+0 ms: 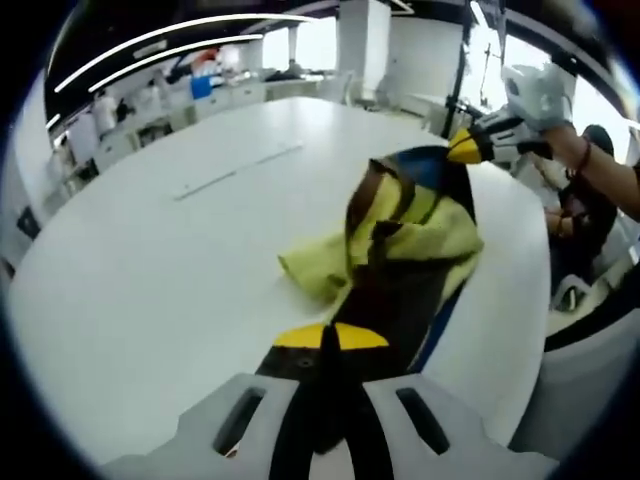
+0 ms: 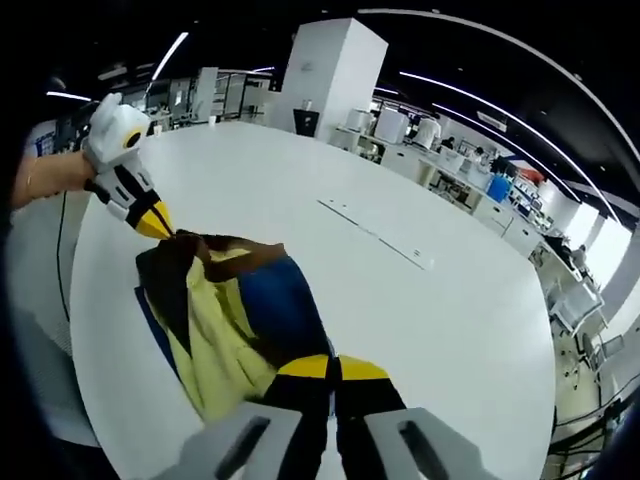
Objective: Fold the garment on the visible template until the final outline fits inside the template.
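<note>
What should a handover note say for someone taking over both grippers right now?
Left gripper: shut on the garment, one end.
Right gripper: shut on the garment's opposite end.
The garment, yellow, blue and brown, hangs bunched between them, partly lifted off the white table.
Done: both ends gripped. Template cannot be made out.
Left: spread it flat, fold until the outline fits.

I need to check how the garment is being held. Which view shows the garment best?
The right gripper view: the garment spreads open there, yellow, blue and brown panels clear, pinched at both ends. In the left gripper view, it looks bunched and foreshortened.
</note>
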### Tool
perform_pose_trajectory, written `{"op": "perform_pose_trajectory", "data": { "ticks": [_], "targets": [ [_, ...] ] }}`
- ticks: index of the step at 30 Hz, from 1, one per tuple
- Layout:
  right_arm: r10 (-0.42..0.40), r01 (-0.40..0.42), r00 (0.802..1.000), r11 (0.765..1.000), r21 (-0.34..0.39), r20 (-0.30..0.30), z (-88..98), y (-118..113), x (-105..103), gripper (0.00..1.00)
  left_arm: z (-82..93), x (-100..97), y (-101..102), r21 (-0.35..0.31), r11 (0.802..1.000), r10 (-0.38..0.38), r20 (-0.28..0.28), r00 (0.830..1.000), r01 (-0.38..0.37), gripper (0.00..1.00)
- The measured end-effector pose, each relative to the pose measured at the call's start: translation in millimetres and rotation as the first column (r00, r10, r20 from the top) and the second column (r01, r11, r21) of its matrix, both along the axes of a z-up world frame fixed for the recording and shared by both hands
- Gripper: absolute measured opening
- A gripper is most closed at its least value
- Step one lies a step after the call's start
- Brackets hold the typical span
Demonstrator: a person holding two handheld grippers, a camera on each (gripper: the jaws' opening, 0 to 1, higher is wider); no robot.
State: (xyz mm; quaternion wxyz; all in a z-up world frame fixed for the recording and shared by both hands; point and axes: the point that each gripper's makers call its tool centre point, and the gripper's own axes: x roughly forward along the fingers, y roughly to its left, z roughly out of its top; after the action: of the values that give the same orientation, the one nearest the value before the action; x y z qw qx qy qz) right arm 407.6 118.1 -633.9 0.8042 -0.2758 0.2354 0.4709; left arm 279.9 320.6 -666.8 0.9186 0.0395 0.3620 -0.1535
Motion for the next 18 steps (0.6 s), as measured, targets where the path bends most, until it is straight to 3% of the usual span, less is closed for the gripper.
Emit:
{"op": "perform_pose_trajectory", "data": {
  "ticks": [11, 18],
  "targets": [
    [-0.048, 0.048, 0.999, 0.998, -0.028, -0.004, -3.0, -17, 9, 0.0, 2.4, -7.4, 8, 0.008, 1.0, 0.012, 0.017, 1.0, -0.012, 0.0],
    [-0.073, 0.073, 0.997, 0.997, -0.037, -0.016, -6.1, -28, 12, 0.0, 5.2, -15.1, 27, 0.026, 0.998, 0.053, 0.024, 0.998, -0.054, 0.0]
  ]
}}
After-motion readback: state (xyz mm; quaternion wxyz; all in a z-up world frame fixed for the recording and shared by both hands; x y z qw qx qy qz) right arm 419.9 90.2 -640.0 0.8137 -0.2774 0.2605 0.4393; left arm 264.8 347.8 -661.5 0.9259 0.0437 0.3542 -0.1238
